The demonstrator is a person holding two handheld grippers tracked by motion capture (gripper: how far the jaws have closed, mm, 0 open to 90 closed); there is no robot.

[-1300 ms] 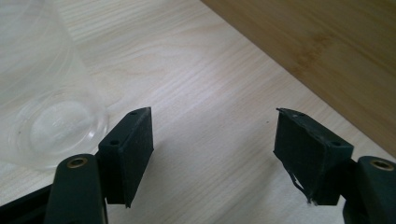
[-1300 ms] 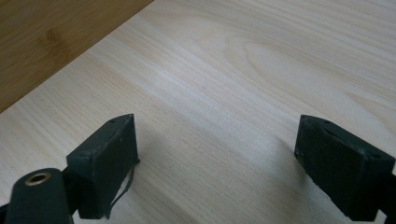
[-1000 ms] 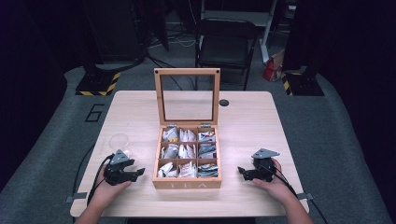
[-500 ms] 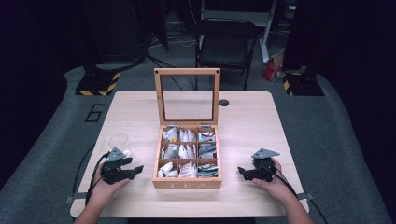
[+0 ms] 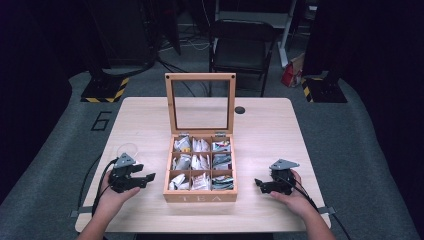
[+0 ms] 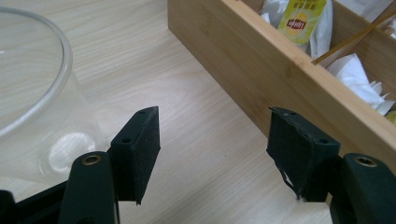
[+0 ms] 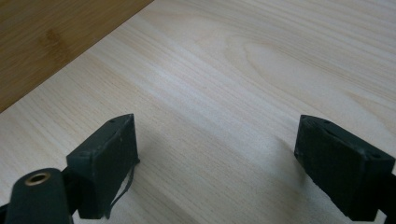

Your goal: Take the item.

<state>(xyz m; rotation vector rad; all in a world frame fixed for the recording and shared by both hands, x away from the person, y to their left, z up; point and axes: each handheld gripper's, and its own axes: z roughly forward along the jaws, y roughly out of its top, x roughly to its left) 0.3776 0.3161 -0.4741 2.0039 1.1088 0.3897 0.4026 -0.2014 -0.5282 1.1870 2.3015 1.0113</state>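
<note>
A wooden tea box (image 5: 201,196) stands mid-table with its glass lid (image 5: 200,76) upright and open. Its compartments hold several tea bags, one with a yellow label (image 6: 301,18). My left gripper (image 5: 146,178) rests on the table left of the box, open and empty, pointing at the box's side wall (image 6: 261,65). A clear glass (image 6: 32,93) stands just beside its left jaw. My right gripper (image 5: 259,183) lies right of the box, open with nothing between its fingers, over bare tabletop (image 7: 261,70). The box's wall (image 7: 56,37) shows at that view's top left.
A small black round disc (image 5: 240,110) sits on the table behind the lid. A black chair (image 5: 242,47) stands beyond the far edge. The glass (image 5: 131,147) is faint in the high view, behind the left gripper. Cables trail from both grippers off the near edge.
The left gripper has shifted slightly on the table, a little farther from the near edge. The right gripper has not moved.
</note>
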